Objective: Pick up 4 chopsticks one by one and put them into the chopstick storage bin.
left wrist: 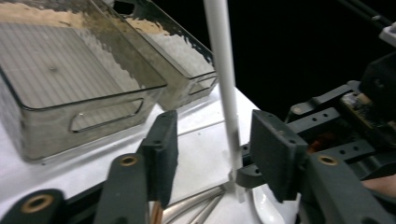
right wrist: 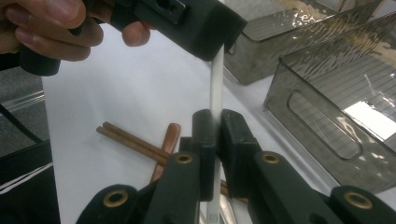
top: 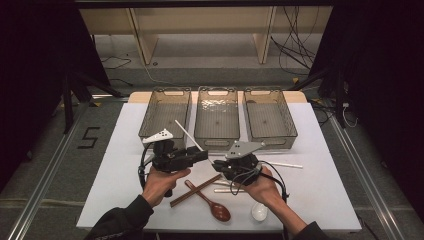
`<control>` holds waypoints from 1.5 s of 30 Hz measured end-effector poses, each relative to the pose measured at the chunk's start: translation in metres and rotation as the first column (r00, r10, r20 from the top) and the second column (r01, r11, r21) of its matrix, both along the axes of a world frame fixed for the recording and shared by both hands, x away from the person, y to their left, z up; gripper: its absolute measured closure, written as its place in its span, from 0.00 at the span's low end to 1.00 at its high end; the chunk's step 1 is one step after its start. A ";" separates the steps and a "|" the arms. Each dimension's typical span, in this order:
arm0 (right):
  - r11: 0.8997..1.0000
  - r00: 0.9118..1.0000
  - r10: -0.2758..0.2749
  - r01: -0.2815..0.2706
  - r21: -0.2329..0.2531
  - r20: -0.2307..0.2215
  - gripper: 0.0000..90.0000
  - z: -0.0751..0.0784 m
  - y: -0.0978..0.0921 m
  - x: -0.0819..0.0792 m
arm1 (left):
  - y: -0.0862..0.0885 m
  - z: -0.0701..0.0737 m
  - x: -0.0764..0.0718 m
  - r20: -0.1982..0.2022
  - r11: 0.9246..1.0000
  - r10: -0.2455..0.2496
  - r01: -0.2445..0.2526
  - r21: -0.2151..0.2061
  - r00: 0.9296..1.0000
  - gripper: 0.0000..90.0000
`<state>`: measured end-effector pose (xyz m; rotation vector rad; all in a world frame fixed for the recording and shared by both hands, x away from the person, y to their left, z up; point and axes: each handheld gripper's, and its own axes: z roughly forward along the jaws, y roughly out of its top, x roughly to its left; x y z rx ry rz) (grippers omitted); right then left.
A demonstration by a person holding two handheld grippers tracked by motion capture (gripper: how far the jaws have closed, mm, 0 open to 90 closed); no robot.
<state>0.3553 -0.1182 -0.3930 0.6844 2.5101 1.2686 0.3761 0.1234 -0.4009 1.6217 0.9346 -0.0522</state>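
Risk, handover: My right gripper [right wrist: 215,135] pinches the white chopstick [right wrist: 216,88] near its lower end only, so the long free part above can swing. If I bring my left gripper [left wrist: 212,149] in off line, one jaw pad could knock the stick sideways and twist it out of the pinch.
Risk, release timing: If the right lets go before the left has closed, I judge the stick drops onto the tabletop [top: 320,190] among the brown chopsticks [top: 195,190] and the brown spoon [top: 212,204].
Risk, crowding: The two grippers are very near each other; their bodies could bump and jolt the stick.
Right gripper: closed tight on the white chopstick, jaws nearly touching, the stick upright between the pads.
Left gripper: wide open, holding nothing. The white chopstick rises through the gap, nearer the right-hand pad in the left gripper view; I cannot tell whether it touches that pad.
White chopstick, place: lifted off the tabletop, between my two hands, slanting up toward the left bin [top: 165,111] in the high view, just in front of the three clear bins.
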 end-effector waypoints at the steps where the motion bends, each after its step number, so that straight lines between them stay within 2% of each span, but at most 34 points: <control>1: 1.000 1.000 -0.002 0.002 0.003 0.002 0.95 0.000 0.001 0.000 | 0.000 0.000 0.000 0.000 1.000 -0.010 0.010 0.000 1.000 0.62; 8: 1.000 1.000 0.002 -0.002 0.013 0.000 0.95 -0.002 0.003 -0.001 | -0.003 -0.002 -0.001 0.002 0.999 -0.050 0.050 -0.010 0.999 0.77; 12: 1.000 1.000 0.003 -0.003 0.013 -0.001 0.95 -0.002 0.004 -0.002 | -0.003 -0.002 -0.001 -0.002 0.998 -0.056 0.056 -0.012 0.998 0.85; 16: 1.000 1.000 0.008 -0.008 0.015 0.004 0.95 -0.002 0.004 -0.002 | -0.001 -0.003 0.000 -0.028 0.996 -0.069 0.067 -0.052 0.997 0.92; 22: 0.999 1.000 0.007 -0.008 0.032 0.010 0.93 -0.001 0.004 -0.003 | 0.000 0.000 0.000 -0.014 0.996 -0.079 0.078 -0.043 0.997 0.93; 24: 0.999 1.000 0.006 -0.006 0.037 0.007 0.89 -0.001 0.003 -0.002 | 0.003 0.005 0.001 0.010 0.998 -0.067 0.067 0.002 0.998 0.94; 26: 0.999 1.000 -0.005 0.006 0.054 -0.013 0.80 0.002 -0.005 0.000 | 0.012 0.010 0.004 0.009 0.999 -0.041 0.041 0.016 0.999 0.94; 28: 0.999 1.000 -0.014 0.015 0.051 -0.015 0.78 0.003 -0.009 0.001 | 0.015 0.012 0.006 0.015 0.999 -0.030 0.030 0.031 0.999 0.94; 29: 0.998 0.999 -0.030 0.031 0.051 -0.021 0.73 0.004 -0.017 0.003 | 0.023 0.016 0.010 0.015 0.999 -0.015 0.014 0.051 1.000 0.94; 35: 0.993 0.993 -0.114 0.115 0.034 -0.029 0.54 0.009 -0.042 0.008 | 0.044 0.022 0.021 -0.011 0.998 0.025 -0.024 0.064 1.000 0.94; 40: 0.984 0.984 -0.173 0.175 0.023 -0.049 0.47 0.006 -0.067 0.008 | 0.062 0.027 0.034 -0.032 0.994 0.059 -0.056 0.089 0.998 0.94; 45: 0.976 0.975 -0.212 0.214 0.031 -0.059 0.42 0.004 -0.085 0.003 | 0.072 0.036 0.047 -0.033 0.990 0.084 -0.079 0.114 0.996 0.94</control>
